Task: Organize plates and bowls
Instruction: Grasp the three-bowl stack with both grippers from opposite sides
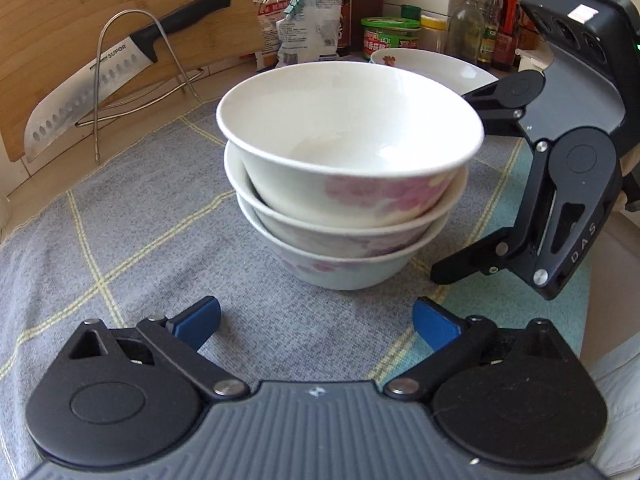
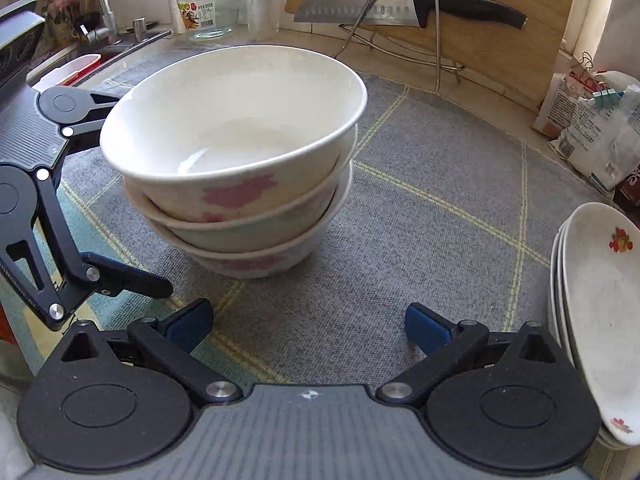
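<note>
Bowls: three white, pink-flowered, nested in one stack, the top one tilted; standing on the grey checked mat, near its middle.

Plates: white stack with small red flower prints, at the mat's right edge, well apart from the bowls.

Left gripper: jaws spread wide, holding nothing, blue pads just short of the bowl stack, not touching.

Right gripper: jaws likewise wide apart and empty, beside the stack; whether a finger touches the top rim cannot be told.

Knife: on a wire rack against the cutting board.
</note>
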